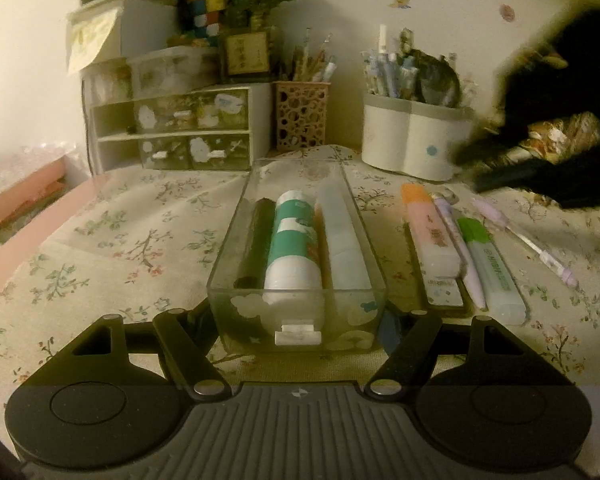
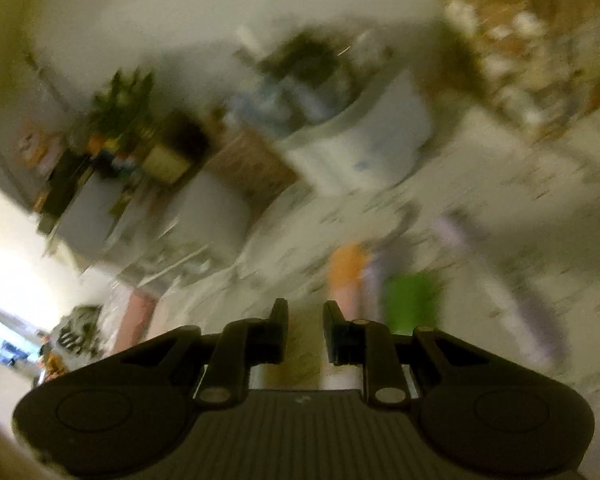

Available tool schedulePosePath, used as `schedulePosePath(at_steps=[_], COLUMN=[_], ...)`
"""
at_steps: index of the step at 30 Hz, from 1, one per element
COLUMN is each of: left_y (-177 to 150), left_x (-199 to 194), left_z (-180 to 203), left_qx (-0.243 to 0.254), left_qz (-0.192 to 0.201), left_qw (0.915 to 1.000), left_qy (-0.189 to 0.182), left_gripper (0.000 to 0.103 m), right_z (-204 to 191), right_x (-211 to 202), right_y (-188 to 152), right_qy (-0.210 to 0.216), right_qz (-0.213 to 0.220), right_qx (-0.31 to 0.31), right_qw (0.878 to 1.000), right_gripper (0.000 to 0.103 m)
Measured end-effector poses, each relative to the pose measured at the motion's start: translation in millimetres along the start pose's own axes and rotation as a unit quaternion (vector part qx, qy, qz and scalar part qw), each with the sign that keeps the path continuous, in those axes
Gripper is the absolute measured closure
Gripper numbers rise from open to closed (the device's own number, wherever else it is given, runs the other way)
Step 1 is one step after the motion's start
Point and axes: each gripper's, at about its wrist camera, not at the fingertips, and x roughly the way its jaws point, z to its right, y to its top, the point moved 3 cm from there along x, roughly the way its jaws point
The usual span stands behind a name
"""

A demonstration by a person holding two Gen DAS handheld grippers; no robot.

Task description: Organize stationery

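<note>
The left gripper [image 1: 298, 320] is clamping the near end of a clear tray [image 1: 232, 248], its fingers [image 1: 188, 344] pressing against the tray's two long sides. The tray is lying lengthwise on a flowered tablecloth [image 1: 112, 248], running away from the camera. Inside it, side by side, are lying a dark pen [image 1: 256, 240] on the left, a white and green tube [image 1: 294, 248] in the middle and a pale frosted case [image 1: 342, 240] on the right.

To the right of the tray, on the cloth, are resting an orange-capped highlighter [image 1: 430, 232], a lilac pen [image 1: 458, 248], a green-capped highlighter [image 1: 492, 268] and, farther right and set apart, a thin purple pen [image 1: 524, 240]. At the far edge are standing a small drawer unit [image 1: 180, 128], a brown lattice pen cup [image 1: 300, 116] and a white pen holder [image 1: 412, 140].

The right gripper [image 2: 306, 332] is hanging above the cloth with its fingers [image 2: 278, 332] drawn close, a narrow gap between them and nothing in it. Its view is heavily blurred; the orange cap [image 2: 346, 266] and green cap [image 2: 412, 300] are showing just beyond the fingertips.
</note>
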Motion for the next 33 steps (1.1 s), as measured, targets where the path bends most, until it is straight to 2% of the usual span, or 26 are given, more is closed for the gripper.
schedulePosePath(at_steps=[3, 5, 9, 16, 21, 27, 33], left_y=[3.7, 1.8, 0.4, -1.9, -2.2, -2.3, -2.3], left_x=[2.0, 2.0, 1.1, 0.4, 0.1, -0.1, -0.1], left_z=[-4.1, 7.8, 7.2, 6.8, 6.9, 7.2, 7.1], left_qx=[-0.019, 0.015, 0.01, 0.013, 0.014, 0.014, 0.014], left_qz=[-0.003, 0.001, 0.002, 0.006, 0.006, 0.006, 0.006], left_qw=[0.9998, 0.9996, 0.9999, 0.9998, 0.9998, 0.9998, 0.9998], left_qy=[0.003, 0.024, 0.01, 0.01, 0.009, 0.009, 0.009], left_gripper=[0.03, 0.031, 0.03, 0.03, 0.03, 0.03, 0.03], right_z=[17.6, 18.2, -6.1, -44.6, -53.4, -50.5, -39.9], right_x=[-6.9, -5.6, 8.2, 41.2, 61.9, 69.8, 56.1], right_y=[5.6, 3.8, -5.3, -17.8, -27.3, -27.1, -22.5], right_qy=[-0.014, -0.025, -0.057, -0.121, -0.162, -0.163, -0.132], right_qz=[0.003, -0.001, -0.018, -0.043, -0.056, -0.065, -0.056], right_qx=[0.015, 0.002, -0.08, -0.233, -0.295, -0.288, -0.241], right_qw=[1.0, 1.0, 0.995, 0.964, 0.94, 0.941, 0.96], right_gripper=[0.088, 0.088, 0.088, 0.086, 0.081, 0.084, 0.085])
